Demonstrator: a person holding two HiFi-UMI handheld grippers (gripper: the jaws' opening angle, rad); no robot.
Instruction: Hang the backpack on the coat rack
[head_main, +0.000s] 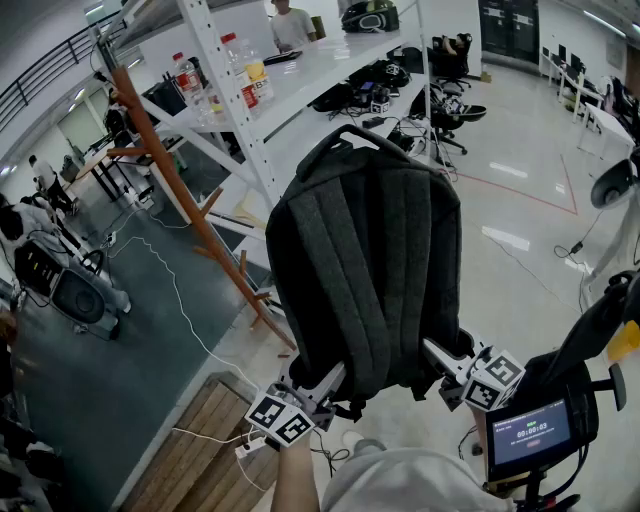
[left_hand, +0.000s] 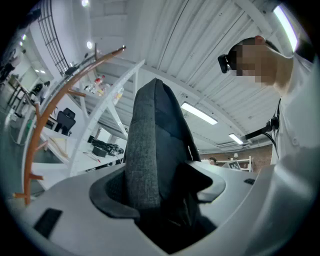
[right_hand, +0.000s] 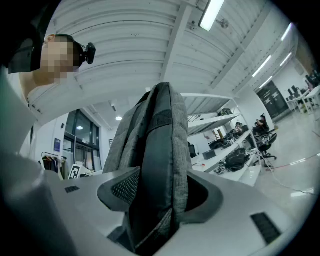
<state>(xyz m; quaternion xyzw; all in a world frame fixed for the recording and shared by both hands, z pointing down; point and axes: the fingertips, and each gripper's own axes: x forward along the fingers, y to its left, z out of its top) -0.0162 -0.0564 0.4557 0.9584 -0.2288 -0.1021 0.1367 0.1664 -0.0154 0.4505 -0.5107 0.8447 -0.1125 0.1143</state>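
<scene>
A dark grey backpack (head_main: 365, 270) is held up in the air, its padded back facing me and its top handle (head_main: 350, 131) uppermost. My left gripper (head_main: 335, 378) is shut on its lower left edge and my right gripper (head_main: 437, 357) on its lower right edge. In the left gripper view the backpack (left_hand: 150, 150) fills the gap of the left gripper (left_hand: 157, 187). In the right gripper view the backpack (right_hand: 160, 145) is squeezed in the right gripper (right_hand: 160, 192). The brown wooden coat rack (head_main: 175, 175) stands to the left of the bag, apart from it, and shows as the coat rack (left_hand: 55, 97) there too.
A white metal shelf unit (head_main: 300, 70) with bottles and bags stands right behind the coat rack. A wooden board (head_main: 190, 440) and a white cable (head_main: 180, 300) lie on the floor at lower left. A stand with a small screen (head_main: 530, 432) is at my right.
</scene>
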